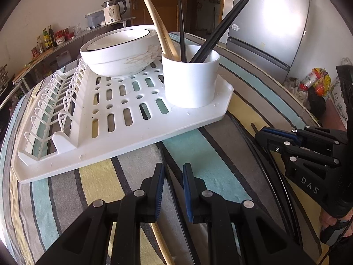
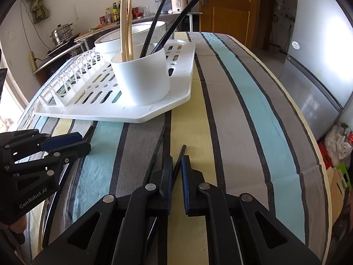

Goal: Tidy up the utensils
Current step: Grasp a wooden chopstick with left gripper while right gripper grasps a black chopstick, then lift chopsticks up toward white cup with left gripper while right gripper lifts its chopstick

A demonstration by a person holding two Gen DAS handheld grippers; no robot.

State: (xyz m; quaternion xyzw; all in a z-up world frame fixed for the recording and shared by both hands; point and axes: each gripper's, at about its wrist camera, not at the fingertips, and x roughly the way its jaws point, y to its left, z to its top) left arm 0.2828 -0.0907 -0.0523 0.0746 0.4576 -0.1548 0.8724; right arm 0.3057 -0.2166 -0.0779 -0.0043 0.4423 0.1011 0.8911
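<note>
A white cup (image 1: 190, 81) (image 2: 143, 79) on the white drain rack (image 1: 110, 154) (image 2: 132, 116) holds two wooden chopsticks and several black ones. My right gripper (image 2: 176, 161) (image 1: 261, 134) is low over the striped cloth and shut on a black chopstick (image 2: 182, 152); its tip pokes out ahead of the pads. A second black chopstick (image 2: 157, 145) lies loose just to its left. My left gripper (image 1: 173, 167) (image 2: 85, 142), in front of the rack, is narrowly closed on another black chopstick (image 2: 90, 132). A wooden chopstick (image 1: 160, 240) shows under its body.
A white bowl (image 1: 119, 53) (image 2: 106, 42) sits on the rack behind the cup. The two grippers are close together, side by side. The cloth's right edge (image 2: 308, 132) drops off toward a silver fridge (image 2: 320, 77) and bags on the floor.
</note>
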